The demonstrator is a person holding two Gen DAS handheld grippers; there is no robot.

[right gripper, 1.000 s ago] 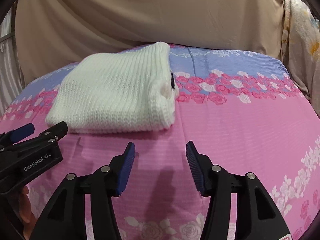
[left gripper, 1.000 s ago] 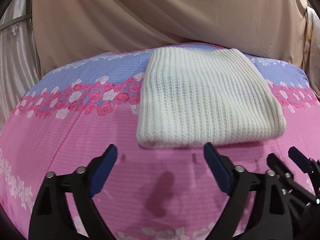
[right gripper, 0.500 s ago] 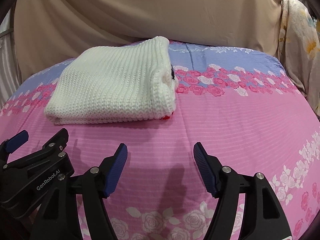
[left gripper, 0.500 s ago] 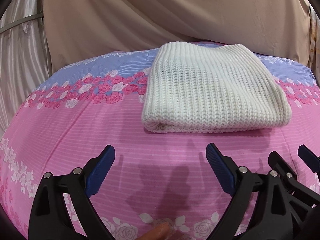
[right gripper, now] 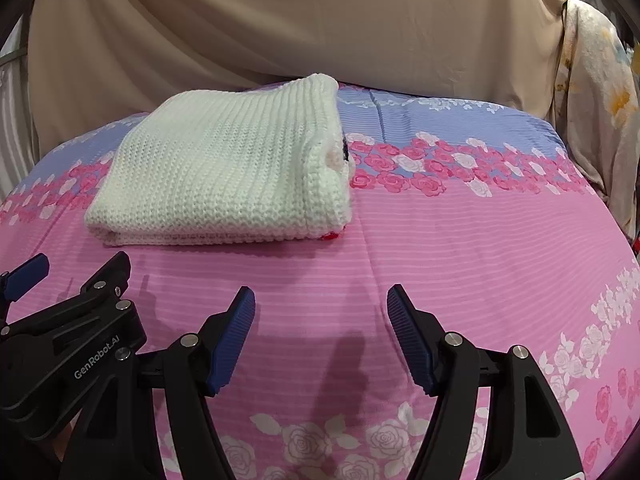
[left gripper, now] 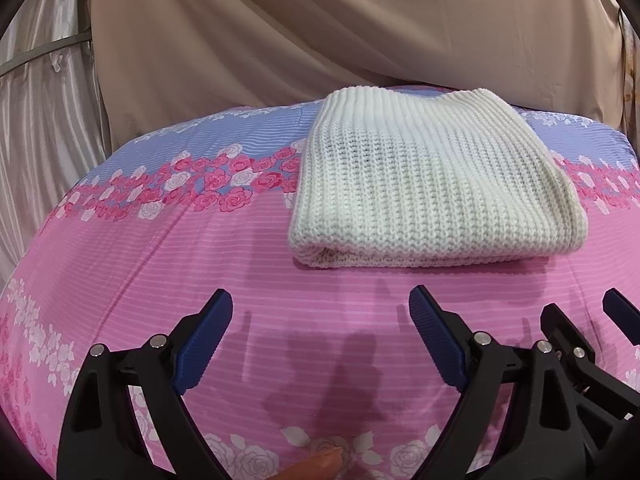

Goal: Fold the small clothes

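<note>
A white knitted garment (left gripper: 424, 180) lies folded into a thick rectangle on the pink floral bedsheet (left gripper: 160, 264); it also shows in the right wrist view (right gripper: 228, 172), with a bit of red and black showing at its right edge. My left gripper (left gripper: 320, 312) is open and empty, held above the sheet in front of the garment. My right gripper (right gripper: 320, 308) is open and empty, in front of and to the right of the garment. The left gripper shows at the left of the right wrist view (right gripper: 68, 280).
A beige cloth (left gripper: 320, 32) hangs behind the bed. A pale satin curtain (left gripper: 36, 120) hangs at the far left. A floral fabric (right gripper: 600, 100) hangs at the right. The sheet's blue band with roses (right gripper: 460, 136) runs along the back.
Both grippers have drawn back from the folded garment and risen a little. The right gripper's jaws have opened wider. The garment has not moved.
</note>
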